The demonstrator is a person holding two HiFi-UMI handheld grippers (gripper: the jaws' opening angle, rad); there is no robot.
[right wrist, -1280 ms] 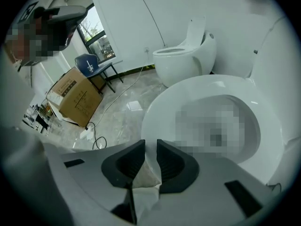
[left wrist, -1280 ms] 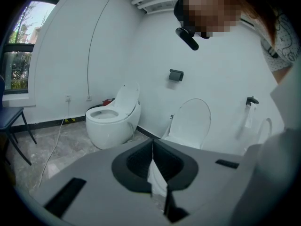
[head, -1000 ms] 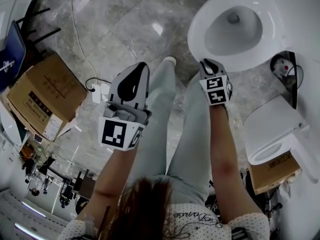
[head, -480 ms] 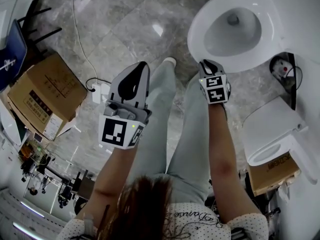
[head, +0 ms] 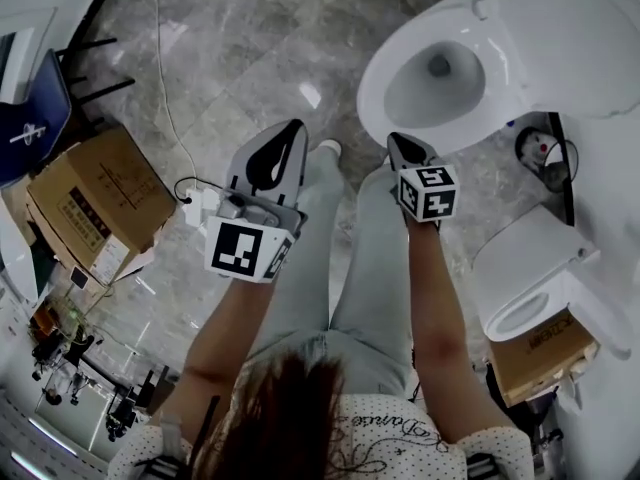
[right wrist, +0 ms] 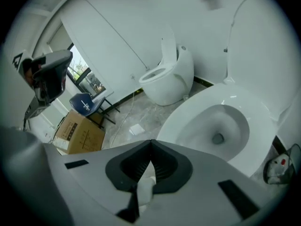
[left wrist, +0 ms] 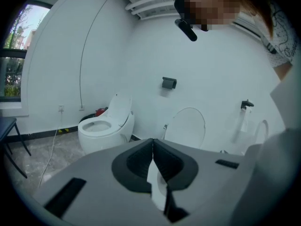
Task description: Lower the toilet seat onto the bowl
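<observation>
White ceramic toilet bowl (head: 385,93) stands uncovered at the top right of the head view, on a grey marble floor (head: 230,48).

Toilet seat (head: 565,38): raised. It stands upright at the back of the bowl, clear of the rim. In the right gripper view it shows as a tall white oval rising behind the basin.

Right gripper (head: 395,141): the jaws have just been closing and now meet. The dark pads touch along one line with nothing between them. The tips point down and hang just beside the bowl's near rim without touching it. The seat is on the far side of the bowl from these tips, well apart.

Left gripper (head: 294,126): the jaws are together and empty. It is held to the left of the right gripper, over the floor beside the person's trouser leg (head: 320,258), farther from the bowl. In its own view the upright seat appears past the closed tips, against the white wall, out of contact.

Neither gripper touches seat or bowl.

Also noted:
- A second toilet (left wrist: 101,128) stands along the same wall.
- A cardboard box (head: 95,203) and a blue chair (head: 30,118) are near the left edge of the floor
</observation>
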